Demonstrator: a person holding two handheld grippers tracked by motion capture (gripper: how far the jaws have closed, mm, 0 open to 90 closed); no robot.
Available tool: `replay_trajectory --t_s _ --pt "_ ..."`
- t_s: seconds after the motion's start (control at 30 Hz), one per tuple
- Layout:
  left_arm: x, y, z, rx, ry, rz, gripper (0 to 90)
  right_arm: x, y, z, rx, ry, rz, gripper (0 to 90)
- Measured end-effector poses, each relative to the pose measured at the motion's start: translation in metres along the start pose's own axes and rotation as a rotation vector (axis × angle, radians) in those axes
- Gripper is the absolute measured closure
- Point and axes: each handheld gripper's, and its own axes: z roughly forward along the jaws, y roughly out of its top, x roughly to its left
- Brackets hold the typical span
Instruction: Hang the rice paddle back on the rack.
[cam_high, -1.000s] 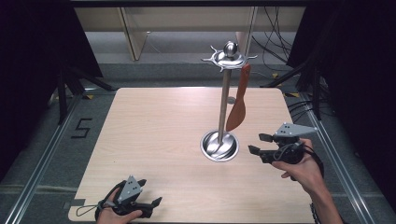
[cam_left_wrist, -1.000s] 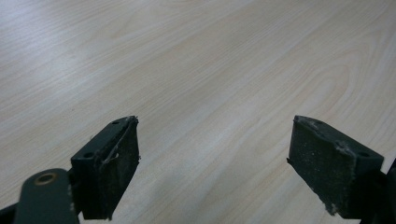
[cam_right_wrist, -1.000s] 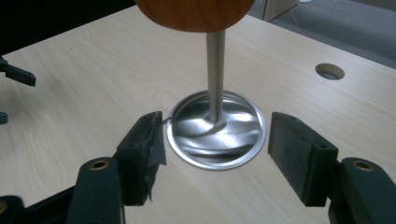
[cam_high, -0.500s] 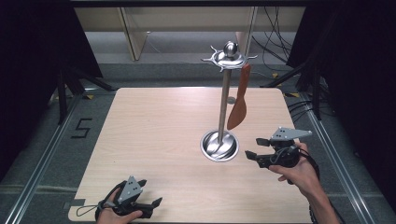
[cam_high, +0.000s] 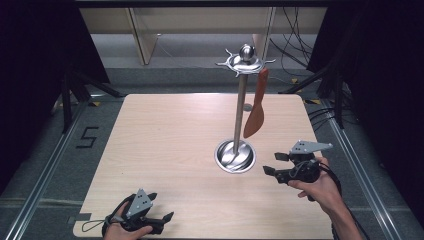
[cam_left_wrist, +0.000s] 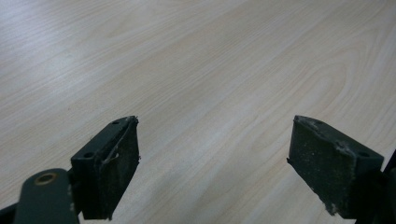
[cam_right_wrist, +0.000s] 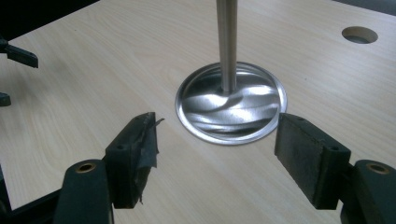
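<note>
Brown, stiff and probably light, the spatula (cam_high: 255, 117) hangs by its handle from the utensil stand (cam_high: 239, 120), beyond and above the right gripper (cam_high: 274, 163); its narrow handle looks the safest hold, though it may swing. Both grippers are gaping and empty. Since the earlier frames the right gripper has moved toward the stand's base (cam_right_wrist: 231, 108); the left gripper (cam_high: 161, 209) rests far from the stand, unmoved.
</note>
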Motion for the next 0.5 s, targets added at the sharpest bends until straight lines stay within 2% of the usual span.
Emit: replay_trajectory --t_s 0.07,0.1,0.13,0.17,0.2,0.23,0.27,0.4,0.47,0.5 --pt "-0.001 0.000 0.001 -0.008 -0.001 -0.014 15.5 -0.002 -0.003 0.002 -0.028 -0.015 -0.022 30.8" --pt "-0.001 0.000 0.001 -0.008 -0.001 -0.015 15.5 -0.001 -0.003 0.001 0.002 -0.003 0.004 30.8" --pt "-0.001 0.000 0.001 -0.008 -0.002 -0.017 15.5 -0.002 -0.004 0.001 -0.004 -0.006 -0.016 30.6" --pt "-0.001 0.000 0.001 -0.008 -0.002 -0.016 15.5 -0.001 -0.006 0.002 -0.001 -0.005 -0.006 30.6" --pt "-0.001 0.000 0.001 -0.006 -0.002 -0.016 15.5 -0.003 -0.007 0.003 -0.006 -0.004 -0.027 30.6" --pt "-0.001 0.000 0.001 -0.007 -0.002 -0.015 15.5 -0.001 -0.009 0.002 0.008 0.009 0.004 30.6" --pt "-0.001 0.000 0.001 -0.007 -0.001 -0.015 15.5 0.000 -0.010 0.002 0.012 0.004 0.010 30.5" --pt "-0.001 0.000 0.001 -0.006 -0.002 -0.016 15.5 0.000 -0.016 0.004 0.012 -0.002 -0.003 30.3" --pt "-0.001 0.000 0.001 -0.006 -0.002 -0.015 15.5 0.001 -0.019 0.006 0.022 0.007 0.009 30.0" --pt "-0.001 0.000 0.001 -0.006 -0.002 -0.015 15.5 -0.001 -0.019 0.006 0.024 -0.005 -0.025 30.0"
